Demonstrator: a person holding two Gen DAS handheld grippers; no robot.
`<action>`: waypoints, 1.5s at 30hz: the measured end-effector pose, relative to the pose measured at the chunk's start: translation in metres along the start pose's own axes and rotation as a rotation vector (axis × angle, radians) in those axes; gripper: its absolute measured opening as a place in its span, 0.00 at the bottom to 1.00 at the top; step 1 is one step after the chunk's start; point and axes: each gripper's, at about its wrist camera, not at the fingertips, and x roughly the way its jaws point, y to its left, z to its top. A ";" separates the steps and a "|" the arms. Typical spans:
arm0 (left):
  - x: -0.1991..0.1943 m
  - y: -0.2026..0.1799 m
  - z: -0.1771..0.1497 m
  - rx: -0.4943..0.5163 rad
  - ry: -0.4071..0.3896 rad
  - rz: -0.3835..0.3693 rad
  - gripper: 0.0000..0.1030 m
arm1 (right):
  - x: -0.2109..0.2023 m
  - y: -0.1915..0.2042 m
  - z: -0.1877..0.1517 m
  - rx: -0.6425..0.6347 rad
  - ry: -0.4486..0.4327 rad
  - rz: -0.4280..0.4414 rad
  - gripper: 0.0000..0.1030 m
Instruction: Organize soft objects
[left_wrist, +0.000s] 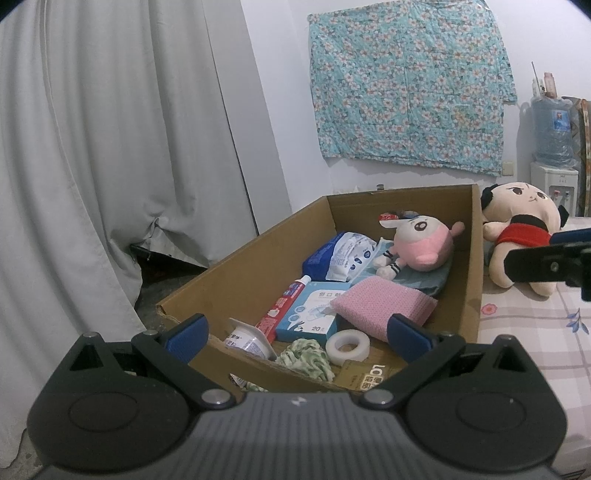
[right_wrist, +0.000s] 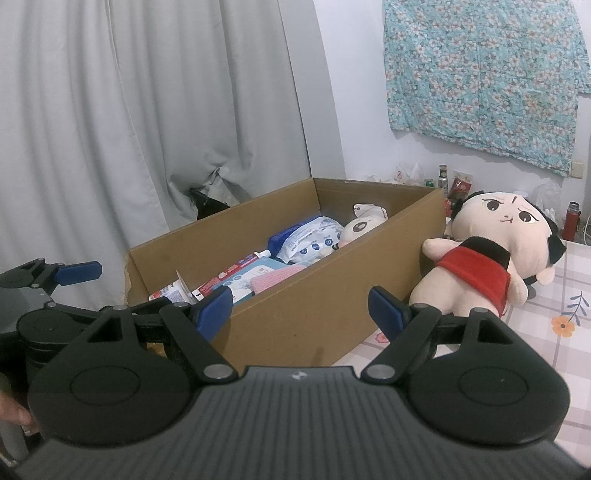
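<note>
A big brown cardboard box (left_wrist: 258, 258) sits on a bed with a checked, flowery sheet (left_wrist: 535, 332). The box is the landmark here.

Inside the box, near its far end, lies a small pink and white plush doll (left_wrist: 421, 240). Beside it, still inside the box, is a blue and white soft pack (left_wrist: 340, 254). Closer to the near end of the box lie a pink knobbly sponge pad (left_wrist: 380, 302), a light blue flat carton (left_wrist: 314, 310), a red and white tube (left_wrist: 284, 306), a white roll of tape (left_wrist: 347, 345) and a green and white scrunched cloth (left_wrist: 306, 358).

Just outside the box, leaning near its right wall, lies a big cream plush doll with black hair and a red top (right_wrist: 491, 258).

The left tongs (left_wrist: 295, 332) are wide apart and hold nothing, hanging over the near end of the box. The right tongs (right_wrist: 301, 310) are also wide apart and empty, in front of the box's right wall.
</note>
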 end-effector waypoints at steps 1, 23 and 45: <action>0.000 0.000 -0.001 -0.002 0.000 0.000 1.00 | 0.000 0.000 0.000 0.000 0.000 -0.001 0.79; 0.004 0.001 -0.004 -0.012 0.009 0.007 1.00 | -0.005 0.004 0.002 0.004 -0.006 0.014 0.79; 0.002 0.000 -0.006 -0.008 0.012 0.009 1.00 | -0.004 0.004 0.002 0.007 -0.004 0.013 0.80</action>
